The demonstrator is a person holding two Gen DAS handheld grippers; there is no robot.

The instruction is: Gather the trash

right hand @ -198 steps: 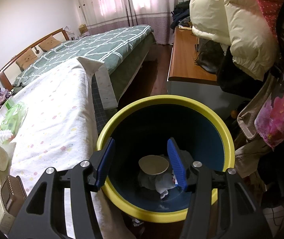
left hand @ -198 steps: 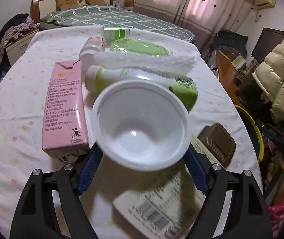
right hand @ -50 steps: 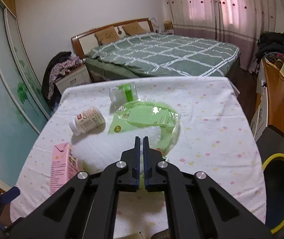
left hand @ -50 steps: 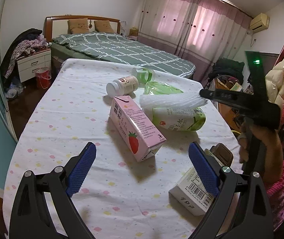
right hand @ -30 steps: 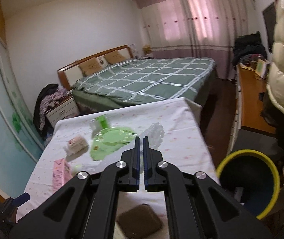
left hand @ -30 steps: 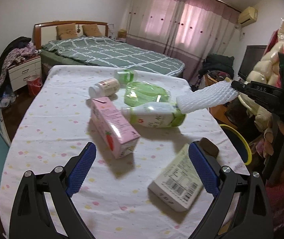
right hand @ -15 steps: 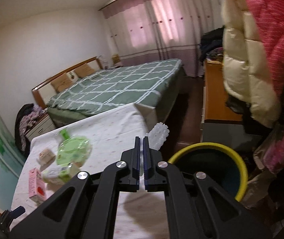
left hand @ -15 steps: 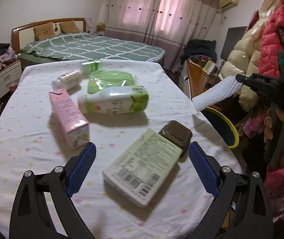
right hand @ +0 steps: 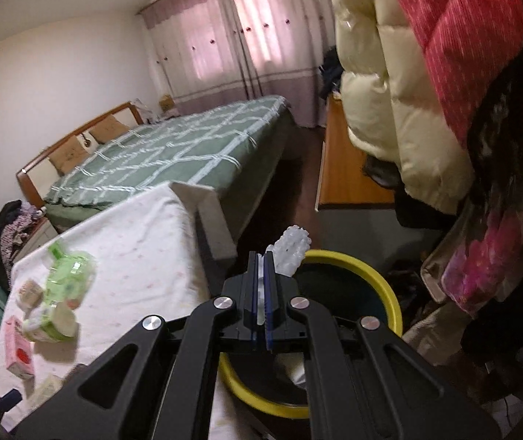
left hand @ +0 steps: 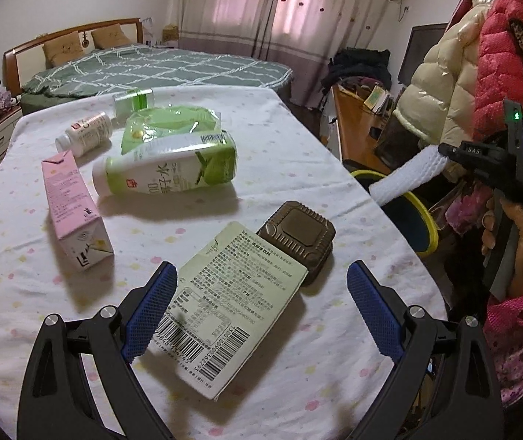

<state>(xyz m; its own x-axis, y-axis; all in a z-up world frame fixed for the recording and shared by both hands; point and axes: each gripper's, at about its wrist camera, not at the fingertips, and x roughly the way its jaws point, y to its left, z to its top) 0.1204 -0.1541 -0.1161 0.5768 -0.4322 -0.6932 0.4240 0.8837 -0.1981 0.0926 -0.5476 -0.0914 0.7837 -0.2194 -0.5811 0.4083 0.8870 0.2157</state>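
Foam sleeve [right hand: 290, 251] is pinched in right hand-held gripper [right hand: 261, 293] above bin [right hand: 389, 293] rim; left hand-held gripper [left hand: 257, 308] is held wide, empty. Early release risks a miss.

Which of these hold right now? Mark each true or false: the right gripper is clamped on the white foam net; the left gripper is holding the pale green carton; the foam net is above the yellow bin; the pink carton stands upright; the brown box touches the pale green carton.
1. The right gripper is clamped on the white foam net. True.
2. The left gripper is holding the pale green carton. False: its jaws stand wide open over the carton.
3. The foam net is above the yellow bin. True.
4. The pink carton stands upright. False: it lies on its side.
5. The brown box touches the pale green carton. True.
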